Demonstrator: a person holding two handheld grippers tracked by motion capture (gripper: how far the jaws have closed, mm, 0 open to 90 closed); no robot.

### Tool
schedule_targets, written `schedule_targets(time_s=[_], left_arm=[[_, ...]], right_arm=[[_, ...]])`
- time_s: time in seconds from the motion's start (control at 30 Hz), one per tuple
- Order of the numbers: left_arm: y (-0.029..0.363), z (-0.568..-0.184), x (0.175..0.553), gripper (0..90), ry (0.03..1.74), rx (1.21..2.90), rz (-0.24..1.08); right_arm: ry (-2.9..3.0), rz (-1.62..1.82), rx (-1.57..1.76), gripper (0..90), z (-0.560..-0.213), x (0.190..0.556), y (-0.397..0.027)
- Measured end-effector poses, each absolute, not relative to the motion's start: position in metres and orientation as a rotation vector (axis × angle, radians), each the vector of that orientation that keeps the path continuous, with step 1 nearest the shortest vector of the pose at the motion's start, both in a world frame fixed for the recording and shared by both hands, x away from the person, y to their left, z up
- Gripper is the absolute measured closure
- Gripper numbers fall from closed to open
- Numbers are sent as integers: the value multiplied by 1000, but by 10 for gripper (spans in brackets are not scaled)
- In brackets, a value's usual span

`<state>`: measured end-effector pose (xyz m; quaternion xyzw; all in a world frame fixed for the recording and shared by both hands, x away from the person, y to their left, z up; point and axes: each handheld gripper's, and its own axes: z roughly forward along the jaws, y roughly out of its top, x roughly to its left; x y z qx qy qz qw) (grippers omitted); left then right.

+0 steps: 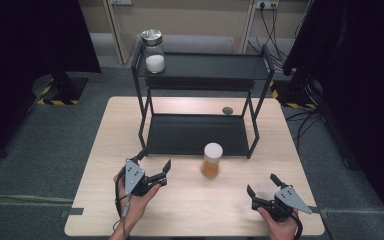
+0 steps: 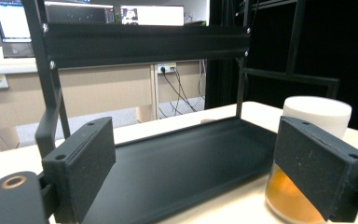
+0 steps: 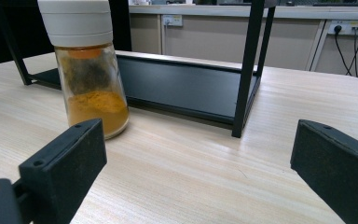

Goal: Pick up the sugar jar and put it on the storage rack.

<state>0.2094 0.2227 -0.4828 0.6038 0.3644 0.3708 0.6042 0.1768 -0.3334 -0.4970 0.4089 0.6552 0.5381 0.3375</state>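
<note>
Here my left gripper (image 1: 154, 161), jaws spread wide, sits nearer the upright white-capped glass jar of orange powder (image 1: 212, 160) standing just to its right.

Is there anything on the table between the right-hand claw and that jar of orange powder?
No. In the high view, bare wooden table separates the right gripper from the spice jar; the right gripper view shows the same.

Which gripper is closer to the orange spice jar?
Left. The left gripper sits just left of the spice jar, jaws open; the right gripper is farther off, right and nearer the person.
</note>
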Motion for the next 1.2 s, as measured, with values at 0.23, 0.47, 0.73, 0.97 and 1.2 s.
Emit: schedule_targets(time_s=[0.23, 0.47, 0.73, 0.97, 1.2], left_arm=[[231, -507, 204, 120, 931, 1415, 822], [234, -518, 199, 120, 962, 1413, 821], [234, -522, 198, 119, 969, 1417, 819], [234, -524, 197, 118, 970, 1407, 815], [235, -523, 197, 118, 970, 1408, 811]], right_arm=[[1711, 1399, 1063, 37, -497, 177, -333], [1712, 1399, 1063, 37, -497, 177, -333], [1709, 1401, 1057, 36, -497, 177, -333], [1710, 1397, 1056, 36, -497, 177, -333], [1710, 1394, 1056, 36, -497, 177, -332]])
